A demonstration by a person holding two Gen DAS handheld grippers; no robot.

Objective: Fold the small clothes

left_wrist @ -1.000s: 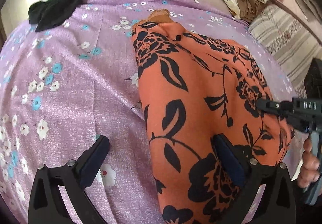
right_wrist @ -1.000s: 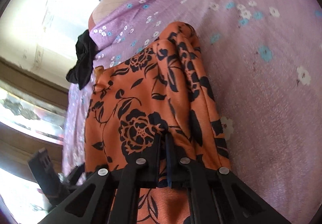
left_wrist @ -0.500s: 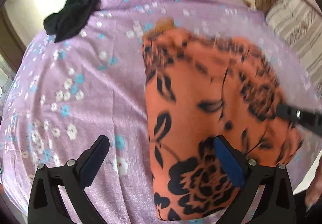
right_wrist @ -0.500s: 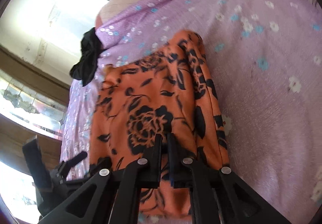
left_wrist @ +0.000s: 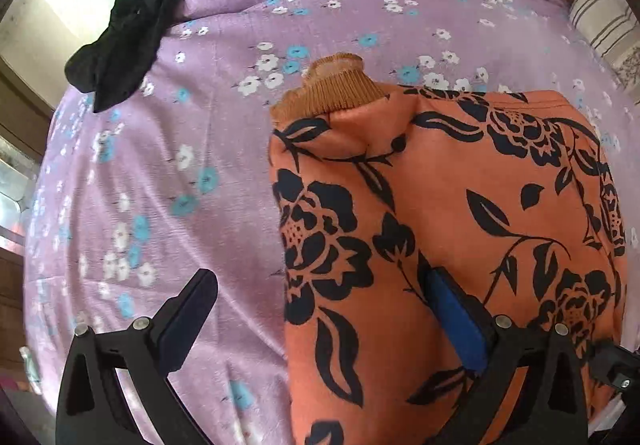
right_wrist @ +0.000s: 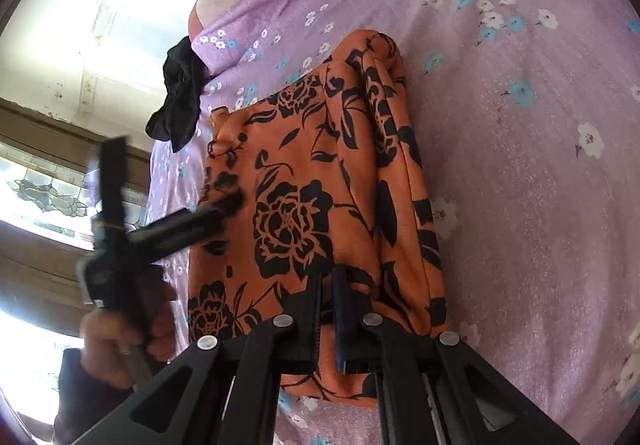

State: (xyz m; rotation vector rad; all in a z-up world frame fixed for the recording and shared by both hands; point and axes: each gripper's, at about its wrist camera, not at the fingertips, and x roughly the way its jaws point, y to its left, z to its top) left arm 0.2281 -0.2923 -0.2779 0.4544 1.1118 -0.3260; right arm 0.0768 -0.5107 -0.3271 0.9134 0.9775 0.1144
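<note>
Orange floral garment [right_wrist: 320, 181] on bed [right_wrist: 540, 165] | right gripper [right_wrist: 329, 285] pinches its near edge, apparently | left gripper [left_wrist: 320, 309] gaping, empty | folded layers may slip apart

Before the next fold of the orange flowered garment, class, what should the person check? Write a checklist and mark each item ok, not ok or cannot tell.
1. Right tongs shut on the orange black-flowered garment: ok.
2. Left tongs open for a grasp: ok, jaws stand wide, one finger over the garment, one over the purple flowered sheet.
3. Left tongs already holding cloth: not ok, nothing pinched.
4. Garment lies flat: cannot tell; layers bunch along its far edge in the right wrist view.
5. Ribbed brown cuff tucked in: not ok, it sticks out past the top edge.
6. Crumpled black cloth apart from the garment: ok.
</note>
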